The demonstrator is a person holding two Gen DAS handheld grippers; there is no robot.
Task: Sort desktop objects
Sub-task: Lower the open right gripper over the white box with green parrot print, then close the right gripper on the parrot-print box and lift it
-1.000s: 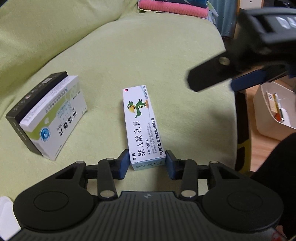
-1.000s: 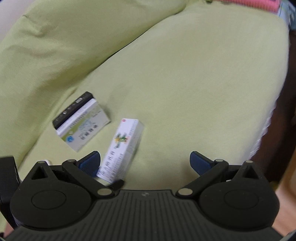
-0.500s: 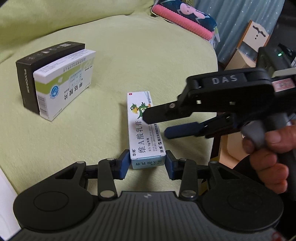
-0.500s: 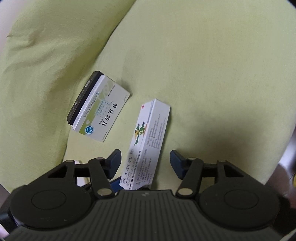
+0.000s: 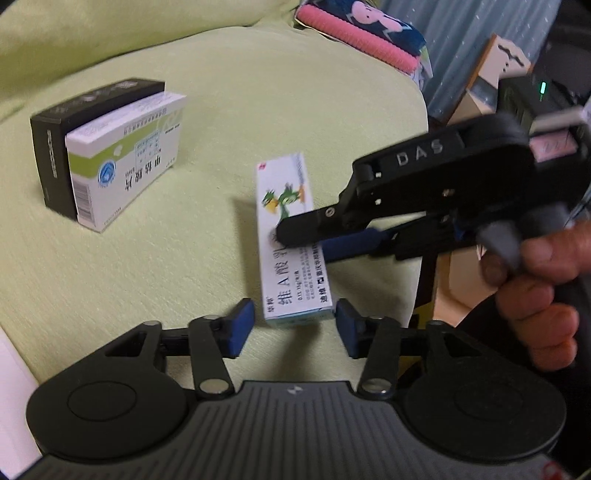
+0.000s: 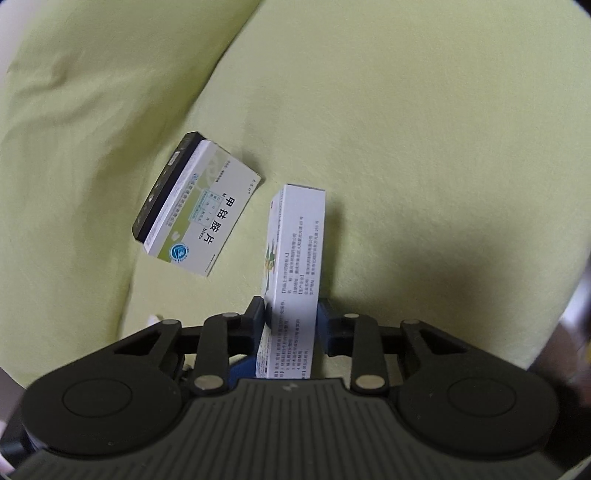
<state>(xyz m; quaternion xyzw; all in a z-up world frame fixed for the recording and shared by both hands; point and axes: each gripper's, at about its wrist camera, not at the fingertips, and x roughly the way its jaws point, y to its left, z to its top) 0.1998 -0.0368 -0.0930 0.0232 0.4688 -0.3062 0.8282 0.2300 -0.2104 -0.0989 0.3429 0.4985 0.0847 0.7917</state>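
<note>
A long white ointment box [image 5: 291,266] with a green bird picture lies on the light green cushion [image 5: 258,103]. My right gripper [image 5: 303,246], held by a hand [image 5: 535,291], comes in from the right and is shut on the box's middle. In the right wrist view the same box [image 6: 295,251] sits clamped between the right gripper's [image 6: 290,314] blue pads. My left gripper [image 5: 294,330] straddles the box's near end, open, with a small gap at its left pad. To the left stand a white-and-green medicine box [image 5: 125,166] and a black box [image 5: 50,158] side by side.
A folded cloth with a pink edge [image 5: 354,35] lies at the cushion's far end. Cardboard items [image 5: 491,74] and the floor lie beyond the cushion's right edge. The white-and-green box [image 6: 207,221] and black box [image 6: 162,192] are left of the held box.
My right gripper swung in over the ointment box and shut on it. My left gripper's pads parted slightly from the box's near end.
</note>
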